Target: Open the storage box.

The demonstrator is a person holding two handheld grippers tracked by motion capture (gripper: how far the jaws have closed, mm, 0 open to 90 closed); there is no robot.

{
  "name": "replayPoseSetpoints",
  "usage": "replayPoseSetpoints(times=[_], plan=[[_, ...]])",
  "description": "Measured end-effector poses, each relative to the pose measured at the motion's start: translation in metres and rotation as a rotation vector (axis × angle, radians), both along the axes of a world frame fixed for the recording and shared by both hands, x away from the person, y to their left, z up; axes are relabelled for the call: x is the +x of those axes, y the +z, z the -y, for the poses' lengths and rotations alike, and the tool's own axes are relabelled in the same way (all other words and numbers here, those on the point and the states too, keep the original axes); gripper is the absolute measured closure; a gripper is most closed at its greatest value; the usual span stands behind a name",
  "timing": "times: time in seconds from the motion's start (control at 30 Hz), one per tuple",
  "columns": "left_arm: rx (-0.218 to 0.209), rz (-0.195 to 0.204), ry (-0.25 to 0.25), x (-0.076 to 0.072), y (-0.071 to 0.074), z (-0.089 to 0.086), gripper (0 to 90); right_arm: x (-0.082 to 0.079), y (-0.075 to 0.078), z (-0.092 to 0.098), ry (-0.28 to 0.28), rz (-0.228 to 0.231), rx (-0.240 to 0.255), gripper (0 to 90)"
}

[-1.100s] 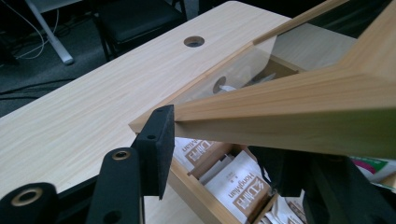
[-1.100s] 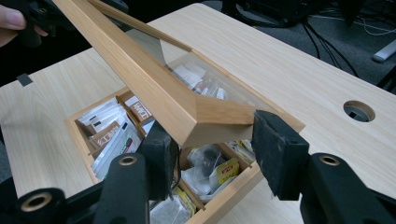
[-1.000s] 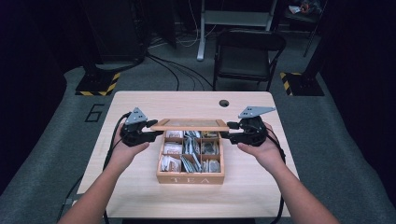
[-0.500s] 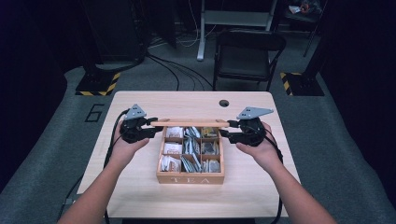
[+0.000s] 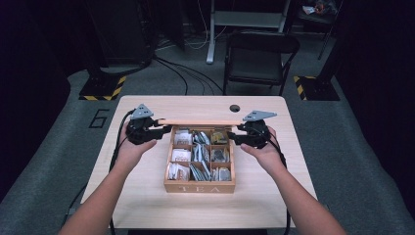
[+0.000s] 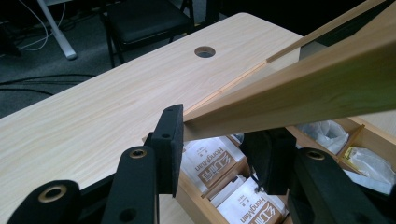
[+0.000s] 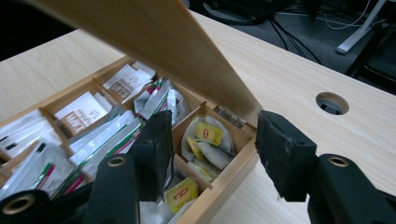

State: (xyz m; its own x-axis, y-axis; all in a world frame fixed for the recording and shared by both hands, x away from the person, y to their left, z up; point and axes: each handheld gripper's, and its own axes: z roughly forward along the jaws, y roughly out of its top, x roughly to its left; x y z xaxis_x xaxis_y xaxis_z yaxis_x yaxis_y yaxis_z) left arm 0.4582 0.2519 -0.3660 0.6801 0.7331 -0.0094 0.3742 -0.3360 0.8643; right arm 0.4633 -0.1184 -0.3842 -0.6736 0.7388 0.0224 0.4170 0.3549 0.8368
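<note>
Lid point(image 5: 200, 122) of the wooden tea box point(image 5: 199, 186) is standing partly raised on its hinge at the far side of the box, sloping over the back row of compartments. Seen from the high view, the box is sitting in the middle of the worktop point(image 5: 147, 205), with the word TEA on its near wall and nine compartments packed with tea sachets point(image 5: 201, 152).

On the left end of the lid, the left gripper point(image 5: 164, 130) is pinching the panel's corner. In the left gripper view its fingers point(image 6: 169, 140) are pressing against the wood point(image 6: 299, 88), one pad on the panel's edge and the other partly hidden below it; they have just been closing a little further on it. White sachets with brown print point(image 6: 210, 163) are lying in the compartment directly beneath.

At the right end of the lid, the right gripper point(image 5: 234, 135) is sitting by the box's far right corner. In the right gripper view its fingers point(image 7: 285, 154) are standing apart, straddling the corner of the box beneath the lid's edge point(image 7: 154, 37) without pinching it; they have just been opening further. A small metal hinge point(image 7: 229, 116) is showing at the back wall there, above a compartment of yellow-labelled sachets point(image 7: 208, 134).

Behind the box, a round cable hole point(image 5: 235, 108) is sitting in the worktop, and a black folding chair point(image 5: 259, 54) is standing on the floor beyond.
</note>
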Motion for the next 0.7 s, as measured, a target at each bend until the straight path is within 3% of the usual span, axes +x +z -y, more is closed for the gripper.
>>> replayPoseSetpoints(times=[0.2,0.53,0.7], plan=[[0.003,0.000,0.001,0.006,0.004,0.000,58.9,0.012,-0.007,-0.002,-0.023,0.023,-0.013,48.8],[-0.016,-0.003,0.011,0.013,0.008,0.000,59.3,0.023,-0.008,-0.005,-0.048,0.050,0.014,54.2],[-0.016,-0.007,0.011,0.016,0.010,0.000,59.5,0.029,-0.011,-0.004,-0.061,0.038,0.044,56.5]])
